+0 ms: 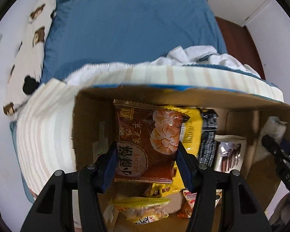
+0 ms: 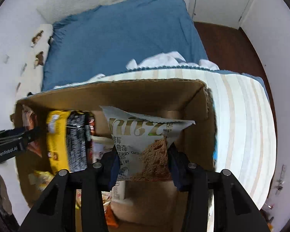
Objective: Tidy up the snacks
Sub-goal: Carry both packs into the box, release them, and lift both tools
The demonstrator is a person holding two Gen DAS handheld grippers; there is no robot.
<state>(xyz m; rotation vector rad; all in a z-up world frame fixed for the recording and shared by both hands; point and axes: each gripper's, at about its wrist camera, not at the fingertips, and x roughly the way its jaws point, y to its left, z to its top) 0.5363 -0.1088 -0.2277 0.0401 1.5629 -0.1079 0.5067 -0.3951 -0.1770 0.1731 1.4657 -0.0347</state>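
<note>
My left gripper [image 1: 146, 152] is shut on a brown pastry packet [image 1: 145, 145] and holds it upright inside an open cardboard box [image 1: 83, 127]. My right gripper [image 2: 143, 158] is shut on a white cookie packet [image 2: 143, 141] held over the right part of the same box [image 2: 195, 127]. A yellow packet [image 1: 191, 129] and a dark packet [image 1: 208, 135] stand upright in the box's middle; they also show in the right wrist view, yellow [image 2: 57, 141] and dark [image 2: 77, 141]. Loose packets [image 1: 143, 208] lie on the box floor. The right gripper shows at the left wrist view's right edge [image 1: 280, 158].
The box sits on a striped cream cloth [image 2: 241, 125] on a bed with a blue cover [image 1: 129, 31]. Crumpled white fabric [image 1: 193, 56] lies behind the box. A bear-print pillow [image 1: 34, 44] lies at the left. Dark wood floor [image 2: 228, 48] is at the right.
</note>
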